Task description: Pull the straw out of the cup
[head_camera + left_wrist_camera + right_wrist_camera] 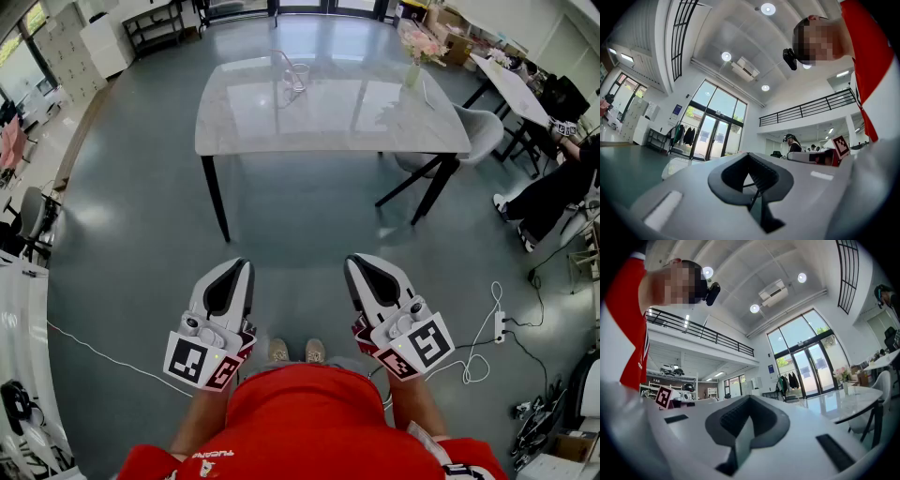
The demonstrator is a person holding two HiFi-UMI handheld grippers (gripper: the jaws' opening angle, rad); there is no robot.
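Both tools are held low and close to the body of the person in red. The left gripper (pixel 244 266) is clenched, its jaws pressed together with nothing caught between them, as is confirmed in the left gripper view. The right gripper (pixel 352 263) is likewise clenched on nothing. The cup (pixel 293 77) is seen well apart from both, set on the pale marble table (pixel 328 122) towards its far edge, left of centre. It appears clear and glassy. A thin pale line rising from it is possibly the straw (pixel 284 64), though it is too small to be made out surely. A vase of flowers (pixel 415 56) is placed at the far right corner.
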